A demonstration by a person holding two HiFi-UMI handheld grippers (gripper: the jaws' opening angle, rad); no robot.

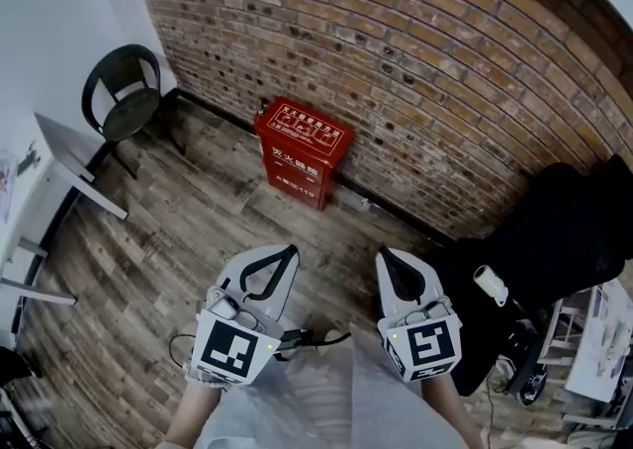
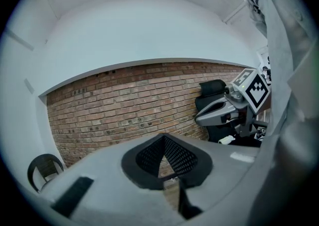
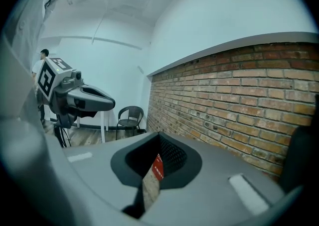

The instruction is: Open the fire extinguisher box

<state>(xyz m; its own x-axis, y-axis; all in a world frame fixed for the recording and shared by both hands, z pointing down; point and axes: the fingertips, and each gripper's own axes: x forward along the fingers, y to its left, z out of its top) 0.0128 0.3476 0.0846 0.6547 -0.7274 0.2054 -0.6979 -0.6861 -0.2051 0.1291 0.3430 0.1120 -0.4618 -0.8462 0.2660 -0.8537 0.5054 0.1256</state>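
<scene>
The red fire extinguisher box [image 1: 302, 152] stands closed on the wooden floor against the brick wall [image 1: 425, 51], some way ahead of both grippers. My left gripper [image 1: 285, 253] is held low in front of me, jaws together and holding nothing. To its right, my right gripper [image 1: 387, 255] is at the same height, also shut and holding nothing. In the left gripper view the jaw tips [image 2: 164, 138] meet, and the right gripper [image 2: 200, 117] shows beside them. In the right gripper view a sliver of the red box [image 3: 157, 166] shows below the closed jaw tips [image 3: 159, 136].
A black round chair [image 1: 124, 91] stands in the far left corner, next to a white table [image 1: 74, 165]. A black office chair [image 1: 554, 239] and a small white rack [image 1: 593, 353] stand at the right. Wooden floor [image 1: 198, 229] lies between me and the box.
</scene>
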